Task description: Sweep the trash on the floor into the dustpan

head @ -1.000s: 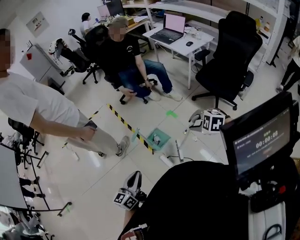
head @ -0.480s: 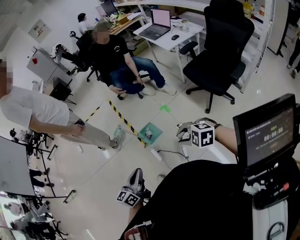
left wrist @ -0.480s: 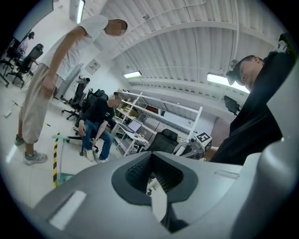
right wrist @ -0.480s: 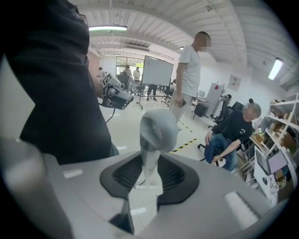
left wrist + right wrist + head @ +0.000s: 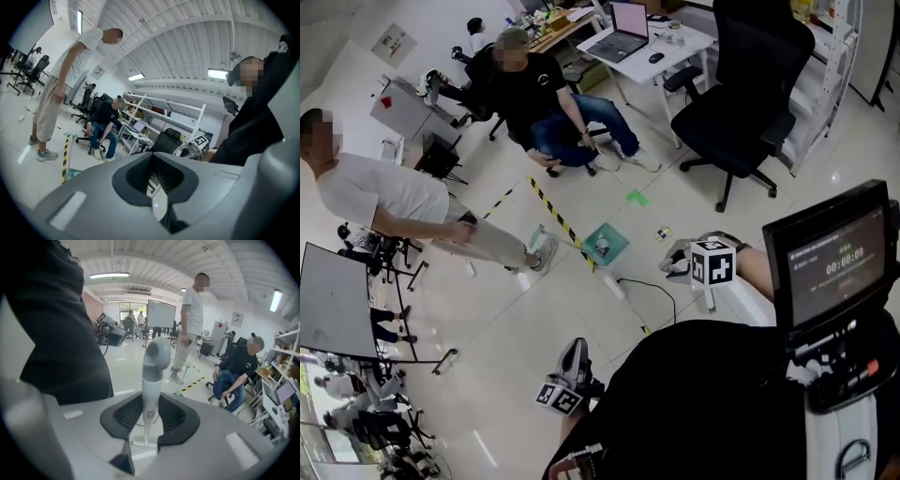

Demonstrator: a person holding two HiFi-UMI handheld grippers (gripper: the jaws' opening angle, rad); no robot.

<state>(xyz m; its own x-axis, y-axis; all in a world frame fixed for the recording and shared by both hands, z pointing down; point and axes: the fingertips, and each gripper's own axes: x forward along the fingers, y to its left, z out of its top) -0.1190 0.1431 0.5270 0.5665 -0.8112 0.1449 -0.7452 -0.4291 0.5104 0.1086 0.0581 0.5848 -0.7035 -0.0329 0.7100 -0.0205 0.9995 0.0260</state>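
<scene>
A teal dustpan with an upright handle stands on the pale floor beside a yellow-black tape line; the left gripper view shows the dustpan far off at lower left. A small scrap of trash lies to its right. My right gripper is shut on a grey broom handle, which rises between its jaws. My left gripper hangs low near my body, jaws together with nothing in them.
A person in a white shirt bends over left of the dustpan. Another person sits on a chair behind it. A black office chair and a desk with a laptop stand at the back. A white power strip with a cable lies on the floor.
The head view has swung, so the dustpan and people sit further left and up. My right gripper has drifted right and slightly lower in view, still holding the handle. The left gripper has barely moved.
</scene>
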